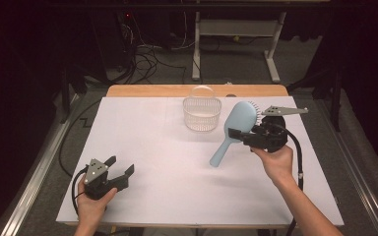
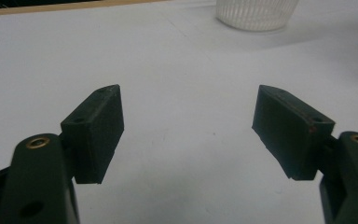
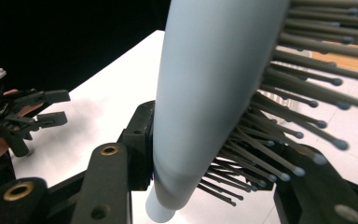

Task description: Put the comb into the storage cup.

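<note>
The right gripper (image 1: 237, 133) is clamping a blue hairbrush (image 1: 232, 129) at the base of its head, jaws pressing on either side, and is holding it tilted above the table (image 1: 152, 147), handle pointing down toward the person, bristles facing away. Just beside the brush head, a white basket (image 1: 202, 113) is standing upright near the table's far edge; whether anything is lying in it cannot be told. The left gripper (image 1: 120, 167) is resting near the front left corner, jaws spread wide with nothing between them. No writing is showing.
</note>
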